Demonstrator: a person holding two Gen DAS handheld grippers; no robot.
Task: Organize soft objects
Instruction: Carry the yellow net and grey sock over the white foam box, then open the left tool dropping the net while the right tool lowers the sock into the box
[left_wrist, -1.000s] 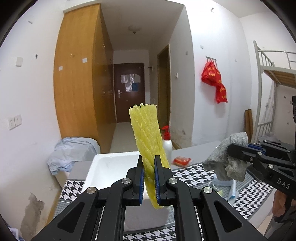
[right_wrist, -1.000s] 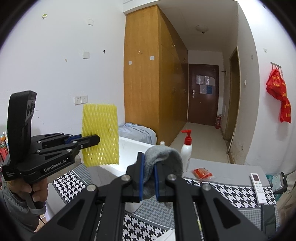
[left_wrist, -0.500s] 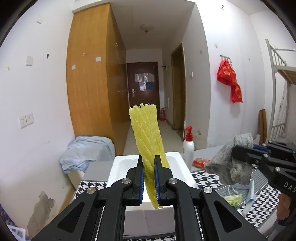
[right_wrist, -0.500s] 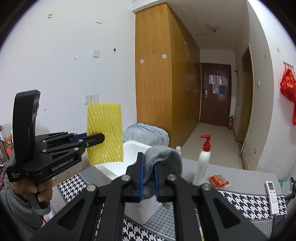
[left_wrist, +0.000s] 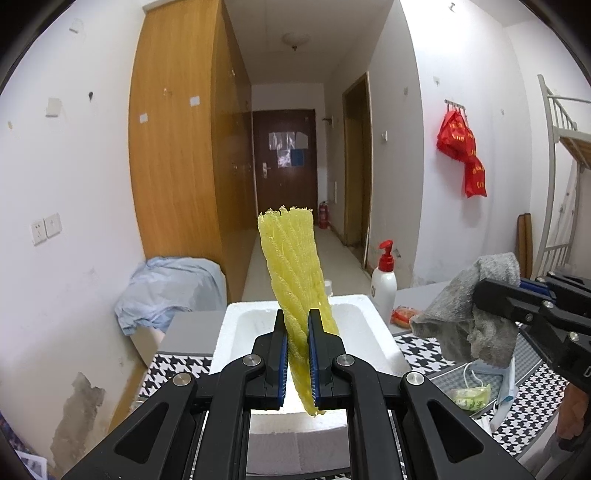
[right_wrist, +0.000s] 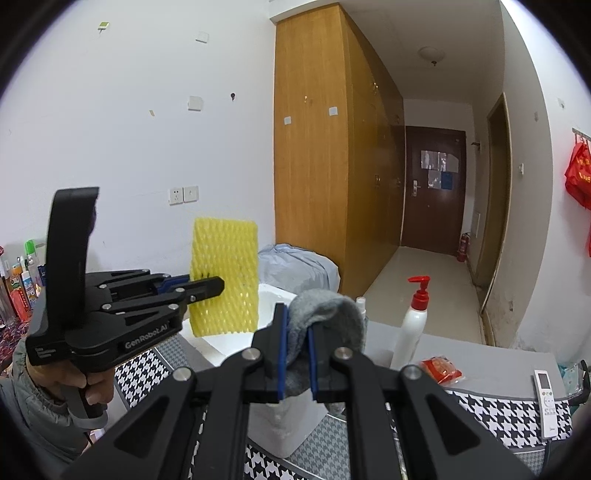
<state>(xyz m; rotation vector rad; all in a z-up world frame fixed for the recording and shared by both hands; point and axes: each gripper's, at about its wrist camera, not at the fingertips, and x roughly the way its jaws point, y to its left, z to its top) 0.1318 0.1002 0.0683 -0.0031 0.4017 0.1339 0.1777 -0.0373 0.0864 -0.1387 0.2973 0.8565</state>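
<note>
My left gripper (left_wrist: 296, 350) is shut on a yellow foam net sleeve (left_wrist: 295, 273), holding it upright above the white foam box (left_wrist: 384, 343). The sleeve also shows in the right wrist view (right_wrist: 225, 280), with the left gripper (right_wrist: 207, 286) at its lower edge. My right gripper (right_wrist: 296, 356) is shut on a grey cloth (right_wrist: 328, 314), held in the air beside the box (right_wrist: 269, 432). In the left wrist view the cloth (left_wrist: 476, 314) hangs from the right gripper (left_wrist: 491, 299) to the right of the box.
A white pump bottle with a red top (left_wrist: 384, 280) and a red packet (left_wrist: 402, 317) stand behind the box on the houndstooth table (left_wrist: 532, 406). A face mask (left_wrist: 506, 380) and green packet (left_wrist: 471, 397) lie at right. A remote (right_wrist: 546, 398) lies far right.
Both grippers have moved left and forward toward the box, each still holding its item. The box now sits more directly under the yellow sleeve.
</note>
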